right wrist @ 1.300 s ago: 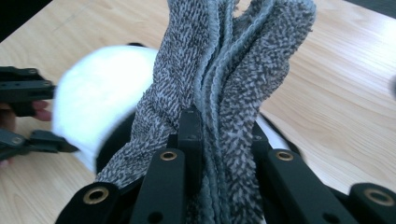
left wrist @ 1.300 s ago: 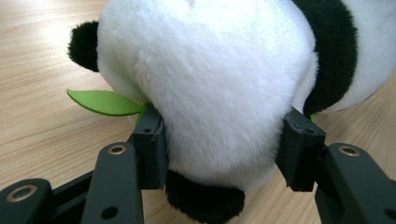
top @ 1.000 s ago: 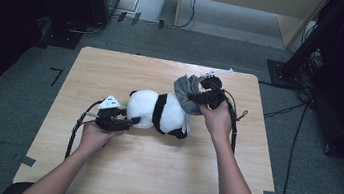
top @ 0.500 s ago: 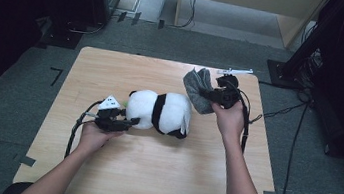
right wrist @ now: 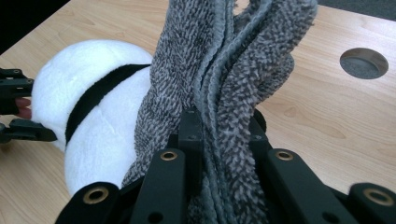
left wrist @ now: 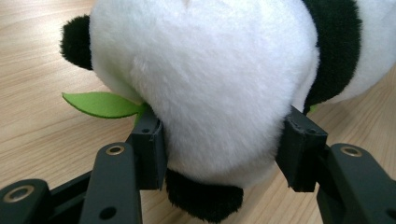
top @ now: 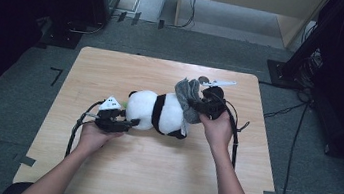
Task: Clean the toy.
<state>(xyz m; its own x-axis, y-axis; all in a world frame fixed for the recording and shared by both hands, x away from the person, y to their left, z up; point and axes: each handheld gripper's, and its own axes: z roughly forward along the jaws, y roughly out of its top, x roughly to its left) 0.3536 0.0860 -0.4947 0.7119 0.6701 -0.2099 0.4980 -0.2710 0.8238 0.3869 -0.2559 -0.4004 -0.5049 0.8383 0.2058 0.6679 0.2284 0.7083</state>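
High view: grey cloth (top: 188,95) brought back from the far right corner of the tabletop (top: 149,179) to the panda's right end, bunched against it, probably about to be pulled over the toy. Plush panda (top: 160,113) stayed lying near the middle. Left gripper (top: 123,122) clamped on its left end; right gripper (top: 204,106) pinched on the cloth.

Left gripper view: pads sunk into white plush either side; black ear, green felt leaf (left wrist: 100,104) beneath.

Right gripper view: jaws nearly closed on thick, nubby grey folds, draped against the panda's black band.
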